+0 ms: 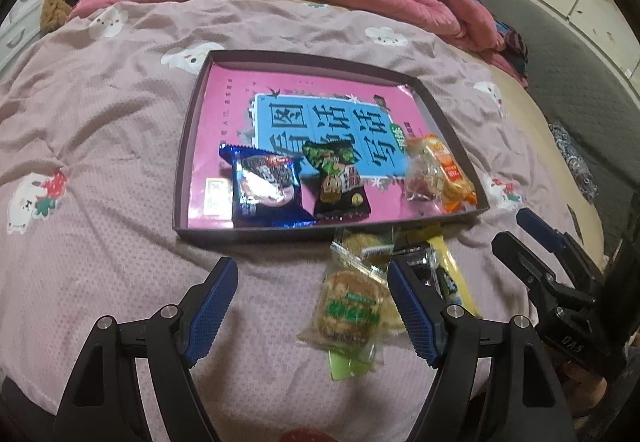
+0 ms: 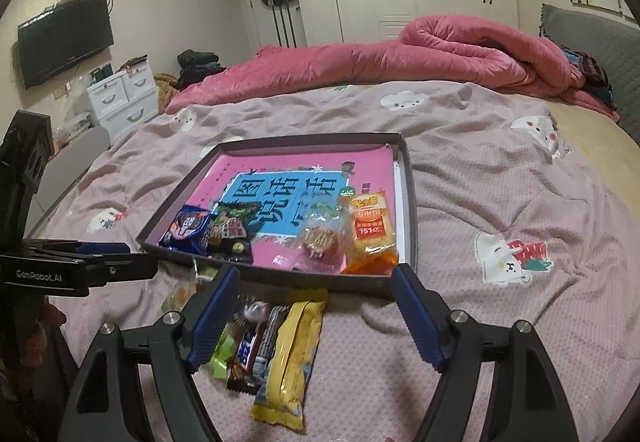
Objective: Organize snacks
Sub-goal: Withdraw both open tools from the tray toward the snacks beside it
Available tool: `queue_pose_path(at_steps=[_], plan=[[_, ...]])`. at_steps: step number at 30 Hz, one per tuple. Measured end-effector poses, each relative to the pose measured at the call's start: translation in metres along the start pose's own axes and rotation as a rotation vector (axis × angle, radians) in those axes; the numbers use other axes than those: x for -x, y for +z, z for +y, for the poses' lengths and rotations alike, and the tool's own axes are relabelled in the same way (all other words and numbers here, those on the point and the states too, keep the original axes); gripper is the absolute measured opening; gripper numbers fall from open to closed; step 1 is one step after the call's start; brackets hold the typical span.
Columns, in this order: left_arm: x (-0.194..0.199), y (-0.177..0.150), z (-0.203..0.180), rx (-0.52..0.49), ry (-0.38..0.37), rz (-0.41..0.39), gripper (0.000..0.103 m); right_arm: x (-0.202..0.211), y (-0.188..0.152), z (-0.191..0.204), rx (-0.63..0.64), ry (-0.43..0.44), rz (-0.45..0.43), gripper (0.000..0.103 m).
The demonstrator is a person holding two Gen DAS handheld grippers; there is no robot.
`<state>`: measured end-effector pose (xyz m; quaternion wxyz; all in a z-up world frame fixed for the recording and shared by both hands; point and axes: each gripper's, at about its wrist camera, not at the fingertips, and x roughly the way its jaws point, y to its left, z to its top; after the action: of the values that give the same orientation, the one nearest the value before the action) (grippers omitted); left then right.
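A shallow dark tray (image 1: 188, 146) (image 2: 408, 202) with a pink book in it lies on the bed. In it are a blue snack packet (image 1: 266, 186) (image 2: 186, 228), a green-black packet (image 1: 338, 182) (image 2: 230, 232), a clear packet (image 1: 420, 172) (image 2: 320, 240) and an orange packet (image 1: 452, 178) (image 2: 370, 238). In front of the tray lie loose snacks: a clear cookie packet with green print (image 1: 352, 312), a yellow bar (image 2: 290, 358) (image 1: 456, 274) and a dark bar (image 2: 252, 354). My left gripper (image 1: 312, 302) is open beside the cookie packet. My right gripper (image 2: 316, 318) is open above the bars.
The bed has a lilac cover (image 1: 100, 122) with cartoon prints. A pink quilt (image 2: 400, 58) is bunched at the far side. A grey headboard (image 2: 592, 54) is on the right. White drawers (image 2: 124, 98) and a wall TV (image 2: 64, 38) stand at the left.
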<state>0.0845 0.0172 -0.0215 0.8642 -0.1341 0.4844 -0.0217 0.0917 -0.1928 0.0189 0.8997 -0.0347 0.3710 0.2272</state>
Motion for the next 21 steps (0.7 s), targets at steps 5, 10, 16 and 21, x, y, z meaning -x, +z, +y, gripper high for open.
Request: queue_pose_path(at_steps=[5,10,16,21], plan=[[0.0,-0.005,0.0,-0.011,-0.003,0.012,0.079,0.001,-0.003,0.003,0.006,0.005,0.017,0.078],[-0.003,-0.009,-0.003,-0.023,-0.011,0.027,0.078,0.001,-0.003,0.006,-0.002,-0.01,0.046,0.078],[-0.009,-0.014,-0.006,-0.03,-0.021,0.057,0.079,0.0,-0.003,0.008,0.004,-0.019,0.061,0.078],[-0.015,-0.017,-0.01,-0.041,-0.032,0.076,0.079,-0.008,-0.001,0.003,-0.01,-0.034,0.126,0.078]])
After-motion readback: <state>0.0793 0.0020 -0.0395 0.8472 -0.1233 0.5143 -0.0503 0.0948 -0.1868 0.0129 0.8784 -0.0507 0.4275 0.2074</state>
